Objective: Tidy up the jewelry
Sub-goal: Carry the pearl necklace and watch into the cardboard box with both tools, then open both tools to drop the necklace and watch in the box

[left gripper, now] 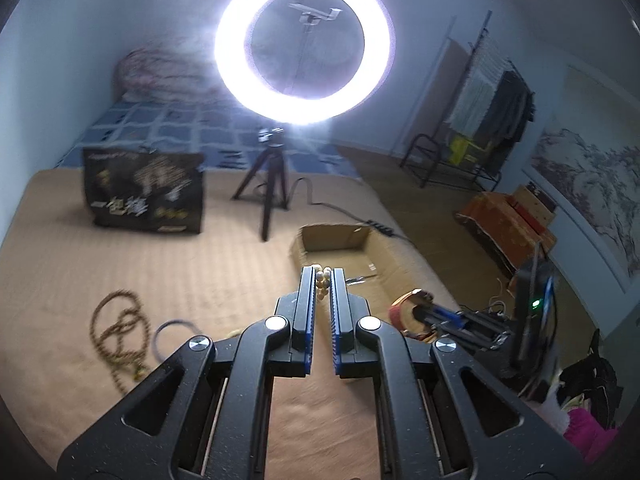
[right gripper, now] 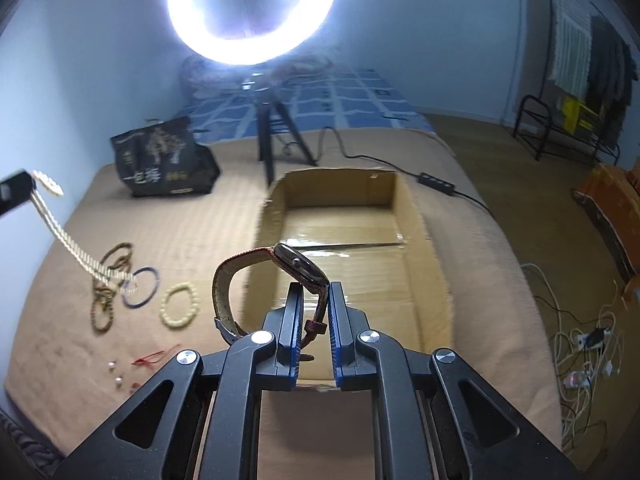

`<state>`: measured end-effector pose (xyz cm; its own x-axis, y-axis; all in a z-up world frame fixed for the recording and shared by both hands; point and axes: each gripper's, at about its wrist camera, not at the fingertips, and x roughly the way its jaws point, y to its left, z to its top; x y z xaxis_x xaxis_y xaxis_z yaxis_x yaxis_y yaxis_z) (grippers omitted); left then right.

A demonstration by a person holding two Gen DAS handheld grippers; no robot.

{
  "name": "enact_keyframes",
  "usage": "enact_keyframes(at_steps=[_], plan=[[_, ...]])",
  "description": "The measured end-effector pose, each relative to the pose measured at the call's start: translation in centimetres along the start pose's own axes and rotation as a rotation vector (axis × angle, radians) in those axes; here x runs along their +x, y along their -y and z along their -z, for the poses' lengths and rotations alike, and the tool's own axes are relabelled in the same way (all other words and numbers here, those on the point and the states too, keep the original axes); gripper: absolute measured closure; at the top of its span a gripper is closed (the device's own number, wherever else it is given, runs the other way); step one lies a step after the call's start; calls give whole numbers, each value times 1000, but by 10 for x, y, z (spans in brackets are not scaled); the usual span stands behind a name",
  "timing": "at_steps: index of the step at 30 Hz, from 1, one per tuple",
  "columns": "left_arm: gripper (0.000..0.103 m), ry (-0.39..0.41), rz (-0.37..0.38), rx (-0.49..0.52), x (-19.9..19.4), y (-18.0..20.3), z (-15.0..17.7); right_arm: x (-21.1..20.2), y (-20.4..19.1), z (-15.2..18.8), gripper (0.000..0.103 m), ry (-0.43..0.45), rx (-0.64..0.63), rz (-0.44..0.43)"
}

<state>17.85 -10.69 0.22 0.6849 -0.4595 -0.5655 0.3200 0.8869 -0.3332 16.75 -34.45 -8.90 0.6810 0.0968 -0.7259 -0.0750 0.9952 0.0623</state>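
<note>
Right wrist view shows the right gripper (right gripper: 314, 286) clamped on the strap of a watch (right gripper: 298, 266), just below the dark face, with the rest of the strap looping out to the left and the buckle end hanging by the left finger. Beyond the fingertips lies the open box (right gripper: 404, 200), bare inside apart from its taped floor, so the watch looks close to the near wall but not yet over the middle. At the left edge of this view the left gripper (right gripper: 18, 190) holds a pale bead necklace (right gripper: 60, 236), which hangs down in a long slant toward the bed (right gripper: 200, 216); its lower end looks to be over the brown beads (right gripper: 110, 280) and blue ring (right gripper: 141, 286), beside a pale bracelet (right gripper: 179, 304), though contact cannot be told. Left wrist view confirms the jaws pinched together on a few beads of the necklace (left gripper: 322, 278), with the box (left gripper: 308, 248) just ahead. To do this step well, I judge both pieces should be carried clear above the cardboard wall before release. The necklace needs the most height, lest its tail snag the loose pieces. Lower the watch near the floor, then part the jaws, keeping the two pieces apart.
</note>
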Motion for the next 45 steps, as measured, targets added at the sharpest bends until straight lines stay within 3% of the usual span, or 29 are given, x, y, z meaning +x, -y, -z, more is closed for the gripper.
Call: enact_keyframes(at_steps=[10, 16, 24, 26, 27, 28, 29, 45], plan=[[99, -50, 92, 89, 60, 53, -28, 18, 37, 4, 93, -50, 36, 72], [99, -102, 82, 121, 105, 75, -25, 32, 53, 7, 93, -89, 68, 92], [98, -203, 51, 121, 148, 69, -8, 41, 67, 12, 92, -136, 102, 112], [98, -227, 31, 119, 154, 66, -5, 41, 65, 13, 85, -142, 94, 122], [96, -234, 28, 116, 156, 64, -4, 41, 64, 13, 73, -142, 87, 128], [88, -236, 25, 115, 156, 64, -3, 42, 63, 12, 59, -140, 86, 134], [83, -235, 18, 114, 156, 62, -3, 41, 62, 11, 55, -132, 85, 137], [83, -168, -58, 106, 110, 36, -7, 22, 52, 6, 55, -74, 76, 109]])
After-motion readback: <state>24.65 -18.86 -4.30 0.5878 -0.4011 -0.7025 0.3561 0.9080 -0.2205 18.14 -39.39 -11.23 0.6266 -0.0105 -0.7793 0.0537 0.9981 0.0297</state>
